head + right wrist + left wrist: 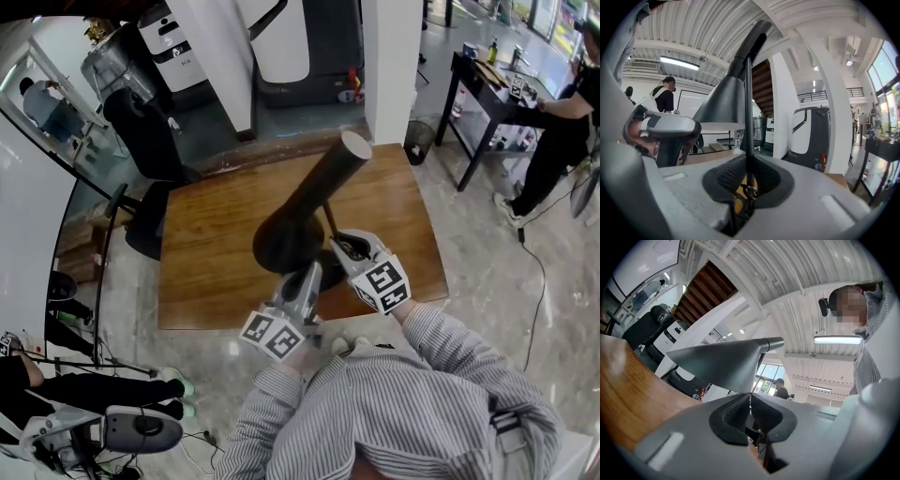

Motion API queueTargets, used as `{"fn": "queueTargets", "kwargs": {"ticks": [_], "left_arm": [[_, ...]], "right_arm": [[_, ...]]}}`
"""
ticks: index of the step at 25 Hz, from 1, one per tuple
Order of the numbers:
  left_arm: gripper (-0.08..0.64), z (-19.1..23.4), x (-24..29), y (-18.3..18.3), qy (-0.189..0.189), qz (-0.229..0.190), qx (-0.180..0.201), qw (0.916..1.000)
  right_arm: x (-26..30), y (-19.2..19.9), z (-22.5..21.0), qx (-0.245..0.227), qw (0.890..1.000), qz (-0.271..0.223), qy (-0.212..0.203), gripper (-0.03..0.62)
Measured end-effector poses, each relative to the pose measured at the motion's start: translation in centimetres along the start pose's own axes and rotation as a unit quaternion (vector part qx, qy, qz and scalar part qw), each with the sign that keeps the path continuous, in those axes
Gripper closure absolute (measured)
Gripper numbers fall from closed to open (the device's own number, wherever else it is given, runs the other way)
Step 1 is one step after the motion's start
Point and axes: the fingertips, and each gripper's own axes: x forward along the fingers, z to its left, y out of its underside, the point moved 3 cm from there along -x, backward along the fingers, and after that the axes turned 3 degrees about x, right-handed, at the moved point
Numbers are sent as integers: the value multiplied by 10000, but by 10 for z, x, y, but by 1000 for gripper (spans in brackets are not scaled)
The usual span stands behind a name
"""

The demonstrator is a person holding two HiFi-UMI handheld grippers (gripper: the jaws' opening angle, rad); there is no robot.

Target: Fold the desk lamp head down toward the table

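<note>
**Desk** [202, 281]: brown wooden top. It carries the lamp on its near right part.

**Lamp head** [302, 214]: black cone running into a long tube. The wide mouth faces down toward the desk at the near end. The tube slants up toward the far right.

**Left gripper** [309, 275]: near-left of the lamp. Its jaws are nearly together, and they appear to pinch the lower rim of the lamp head [723, 363].

**Right gripper** [347, 247]: just right of the left gripper. It is clamped on the stem.

**Stem** [748, 105]: thin black rod rising between the right gripper's pads, beside the cone.

**Handling note (judgement):**
- The fold looks set up but not finished.
- Keep the right gripper firm on the stem as an anchor, so the lamp neither slides nor tips.
- Bring the rim down slowly with the left gripper, in an arc about the hinge.
- The hold on the thin rim is shallow and could slip if pulled sideways.
</note>
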Motion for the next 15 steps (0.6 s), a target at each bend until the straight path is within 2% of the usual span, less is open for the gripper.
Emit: {"fn": "queueTargets", "kwargs": {"ticks": [6, 13, 15], "left_arm": [[545, -2, 3, -2, -129, 100, 61, 9998], [543, -4, 3, 2, -118, 99, -135, 9998], [513, -7, 3, 7, -195, 92, -200, 9996]], "right_arm": [[0, -2, -2, -18, 10000, 7, -41, 548], [-1, 7, -1, -94, 9998, 176, -63, 548], [-4, 8, -1, -57, 9997, 199, -86, 546]]}}
